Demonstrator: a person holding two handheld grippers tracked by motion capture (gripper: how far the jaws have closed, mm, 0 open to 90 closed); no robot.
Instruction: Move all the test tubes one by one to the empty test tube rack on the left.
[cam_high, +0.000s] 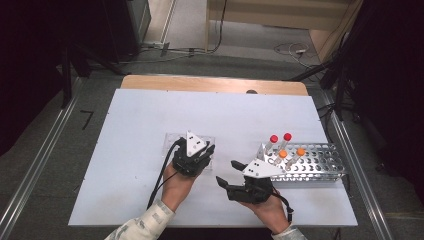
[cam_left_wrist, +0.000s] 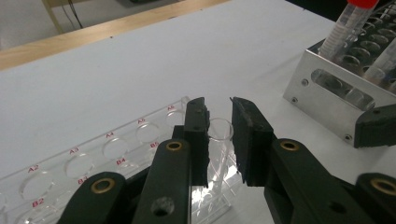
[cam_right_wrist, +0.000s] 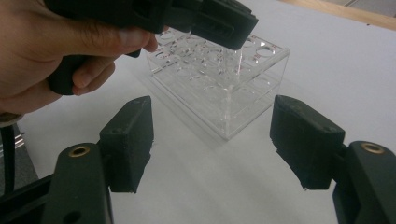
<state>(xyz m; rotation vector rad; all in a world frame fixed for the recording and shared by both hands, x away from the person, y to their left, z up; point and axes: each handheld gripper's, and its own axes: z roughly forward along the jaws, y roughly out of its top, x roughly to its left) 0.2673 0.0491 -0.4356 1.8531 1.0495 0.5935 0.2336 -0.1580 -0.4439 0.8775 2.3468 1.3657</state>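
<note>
Left gripper (cam_left_wrist: 219, 135), jaws narrowed around a clear tube (cam_left_wrist: 219, 140) standing in the clear rack (cam_left_wrist: 84, 163) beneath it. Right gripper (cam_right_wrist: 212, 140), jaws wide apart and empty, faces that rack; metal rack (cam_high: 312, 162) lies beside it.

Tabletop (cam_high: 140, 130): white, tan wooden far edge. Clear rack (cam_left_wrist: 93, 158): transparent, red letter-number labels; metal rack (cam_high: 320, 165): silver, its tubes (cam_high: 280, 145) capped red and orange. Both tools: black; sleeve (cam_high: 145, 225): camouflage pattern.
</note>
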